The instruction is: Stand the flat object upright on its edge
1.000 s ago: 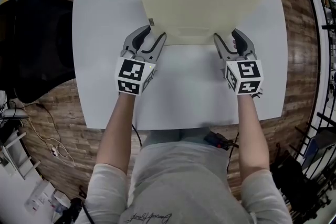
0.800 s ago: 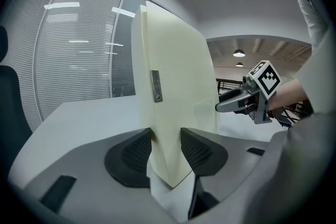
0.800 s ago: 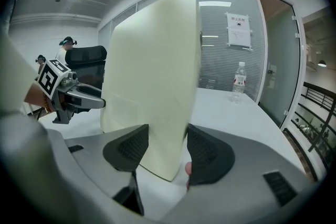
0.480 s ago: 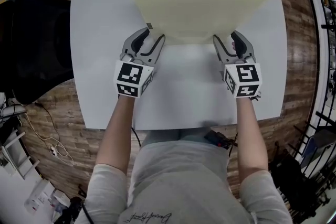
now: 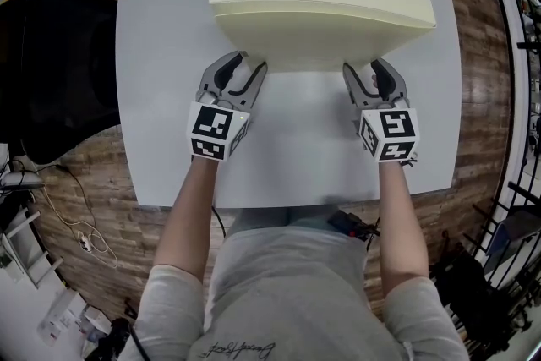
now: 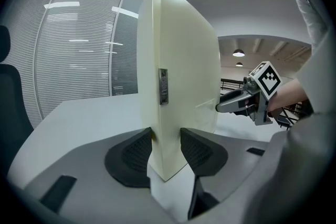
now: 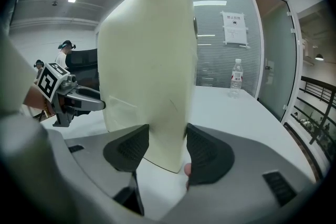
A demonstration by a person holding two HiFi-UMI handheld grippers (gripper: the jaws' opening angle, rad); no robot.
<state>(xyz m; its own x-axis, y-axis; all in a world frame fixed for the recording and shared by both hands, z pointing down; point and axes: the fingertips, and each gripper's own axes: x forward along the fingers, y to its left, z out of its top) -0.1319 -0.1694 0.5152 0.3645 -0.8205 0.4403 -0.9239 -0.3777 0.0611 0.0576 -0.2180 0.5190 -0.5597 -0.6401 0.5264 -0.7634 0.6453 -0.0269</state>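
Observation:
A thick, flat cream panel [image 5: 321, 4] stands close to upright on its long lower edge on the white table [image 5: 296, 156]; the head view shows mostly its top edge. My left gripper [image 5: 240, 77] is shut on the panel's lower left corner. In the left gripper view both pads press the panel [image 6: 181, 76] inside my left gripper [image 6: 166, 147]. My right gripper [image 5: 372, 79] is shut on the lower right corner, and the right gripper view shows the panel [image 7: 147, 55] squeezed in my right gripper [image 7: 167, 147]. A small metal tag [image 6: 163, 86] sits on the panel's narrow side.
A black chair [image 5: 55, 63] stands off the table's left edge. A water bottle [image 7: 236, 77] stands at the far end of the table, behind the panel. Wooden floor surrounds the table, and a metal rack [image 5: 520, 55] is on the right.
The panel has swung from leaning back toward me to nearly upright, so its broad face shows much less from above. Both grippers have kept their grip and place.

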